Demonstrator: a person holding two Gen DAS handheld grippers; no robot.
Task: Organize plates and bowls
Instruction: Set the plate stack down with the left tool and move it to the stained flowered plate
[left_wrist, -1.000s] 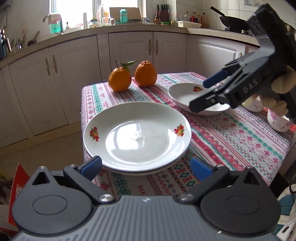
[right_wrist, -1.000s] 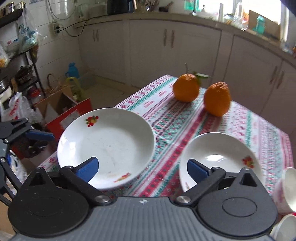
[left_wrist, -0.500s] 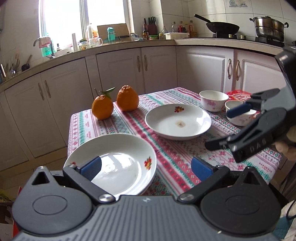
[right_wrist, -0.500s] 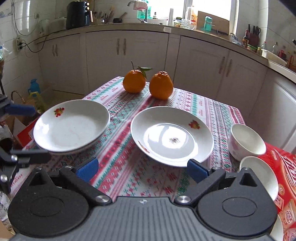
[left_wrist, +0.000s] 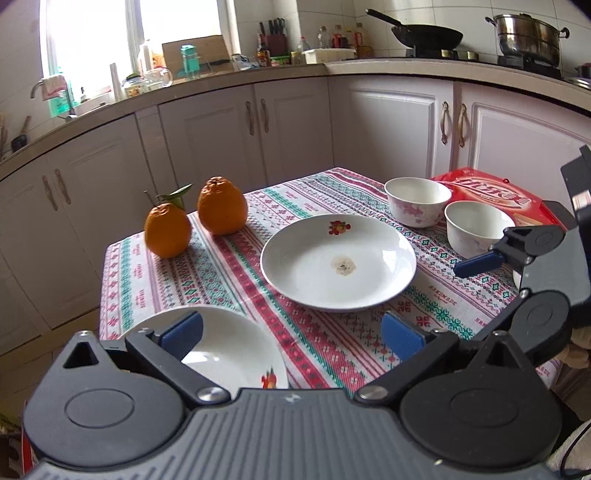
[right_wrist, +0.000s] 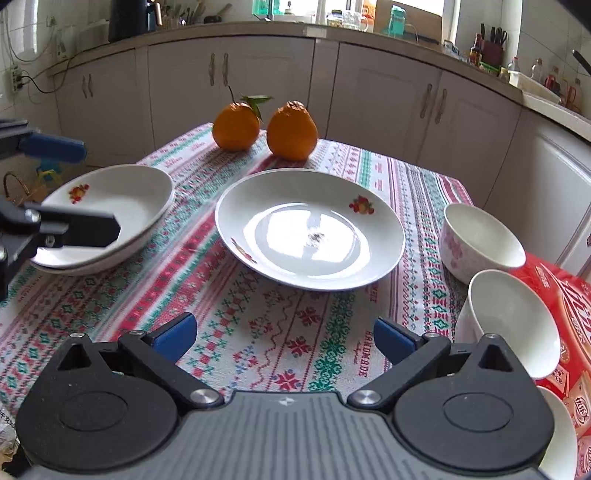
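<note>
A single white plate with a fruit print and a small stain lies mid-table. A stack of two matching plates rests at the table's left edge. Two white bowls stand at the right, seen also in the right wrist view. My left gripper is open, hovering over the stacked plates' near rim. My right gripper is open above bare cloth in front of the single plate. Neither holds anything.
Two oranges sit at the table's far edge. A red snack box lies under the bowls at the right. A third white bowl's rim shows at the lower right. Kitchen cabinets ring the table.
Both grippers have pulled back and swung right. The single plate and the bowls now fill the views; the stacked plates have slid to the left edge. Nothing was picked up.
</note>
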